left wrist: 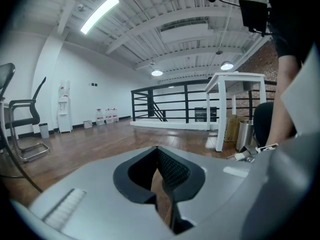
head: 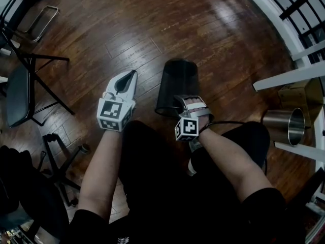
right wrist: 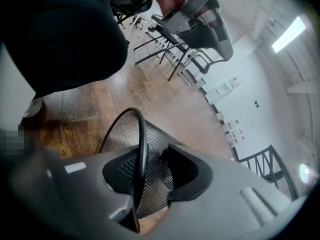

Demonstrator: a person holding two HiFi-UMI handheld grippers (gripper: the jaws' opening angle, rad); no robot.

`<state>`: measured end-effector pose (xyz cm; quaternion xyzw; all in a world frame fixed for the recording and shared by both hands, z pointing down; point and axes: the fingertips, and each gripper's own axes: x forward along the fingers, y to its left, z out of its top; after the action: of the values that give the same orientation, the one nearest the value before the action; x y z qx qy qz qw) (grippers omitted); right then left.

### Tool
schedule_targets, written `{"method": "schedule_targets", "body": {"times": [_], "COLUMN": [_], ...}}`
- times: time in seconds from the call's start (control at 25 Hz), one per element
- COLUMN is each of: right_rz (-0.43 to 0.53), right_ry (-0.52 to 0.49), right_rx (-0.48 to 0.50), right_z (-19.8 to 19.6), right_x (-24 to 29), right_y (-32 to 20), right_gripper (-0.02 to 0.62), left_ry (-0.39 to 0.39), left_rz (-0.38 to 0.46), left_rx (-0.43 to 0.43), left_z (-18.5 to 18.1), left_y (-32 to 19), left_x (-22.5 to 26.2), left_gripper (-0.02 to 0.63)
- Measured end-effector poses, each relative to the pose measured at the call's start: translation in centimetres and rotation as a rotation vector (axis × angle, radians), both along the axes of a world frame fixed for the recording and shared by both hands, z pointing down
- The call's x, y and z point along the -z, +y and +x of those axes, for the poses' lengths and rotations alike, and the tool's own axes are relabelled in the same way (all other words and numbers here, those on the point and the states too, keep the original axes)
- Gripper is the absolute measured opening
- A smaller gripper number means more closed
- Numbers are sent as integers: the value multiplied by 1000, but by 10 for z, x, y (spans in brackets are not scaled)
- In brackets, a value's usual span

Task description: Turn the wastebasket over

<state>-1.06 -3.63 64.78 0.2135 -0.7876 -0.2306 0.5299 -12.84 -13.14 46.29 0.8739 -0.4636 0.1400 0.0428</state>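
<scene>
A black wire-mesh wastebasket (head: 177, 83) leans on the wooden floor, its closed base away from me and its wide open rim towards my legs. My right gripper (head: 185, 101) is at the near rim. In the right gripper view the rim hoop and mesh wall of the wastebasket (right wrist: 120, 129) pass between the jaws of the right gripper (right wrist: 150, 169), which stand partly apart with a gap beside the wire. My left gripper (head: 133, 74) hovers left of the basket, apart from it. The left gripper (left wrist: 159, 151) has its tips together and nothing in them.
A steel bin (head: 284, 126) stands at the right by a white table's legs (head: 289, 78). A dark chair (head: 20, 93) and a wheeled chair base (head: 61, 156) are at the left. My legs in black fill the near floor. A black railing (left wrist: 170, 101) runs behind.
</scene>
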Motion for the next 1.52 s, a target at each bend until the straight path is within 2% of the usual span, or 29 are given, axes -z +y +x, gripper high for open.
{"method": "schedule_targets", "body": {"times": [0.16, 0.36, 0.68, 0.88, 1.08, 1.16, 1.28, 1.36, 1.44, 1.52], "right_rz": [-32, -53, -14, -1, -116, -168, -249, -259, -201, -171], "right_ry": [61, 41, 60, 35, -29, -69, -142, -148, -119, -95], "right_rx": [77, 94, 151, 121, 38, 77, 247, 359, 380, 336], "right_z": [-7, -14, -16, -15, -12, -18, -32, -30, -21, -17], "right_x": [-25, -30, -28, -11, 1, 10, 34, 50, 59, 52], "right_y": [27, 37, 41, 37, 51, 62, 84, 93, 81, 69], "right_gripper": [185, 212, 334, 345, 345, 345, 345, 345, 345, 344], "left_ry": [-10, -19, -26, -26, -22, -14, -5, -4, 0, 3], "left_rz": [5, 10, 17, 28, 22, 32, 50, 57, 66, 74], "left_rx": [-13, -20, -24, -15, -14, -19, -21, -22, -18, -15], "left_z": [6, 7, 8, 7, 7, 7, 4, 1, -1, -1], "left_y": [0, 0, -2, -3, -1, 2, 4, 6, 5, 5], "left_x": [3, 5, 9, 13, 11, 14, 22, 26, 31, 34], "left_gripper": [0, 0, 0, 0, 0, 0, 0, 0, 0, 0]}}
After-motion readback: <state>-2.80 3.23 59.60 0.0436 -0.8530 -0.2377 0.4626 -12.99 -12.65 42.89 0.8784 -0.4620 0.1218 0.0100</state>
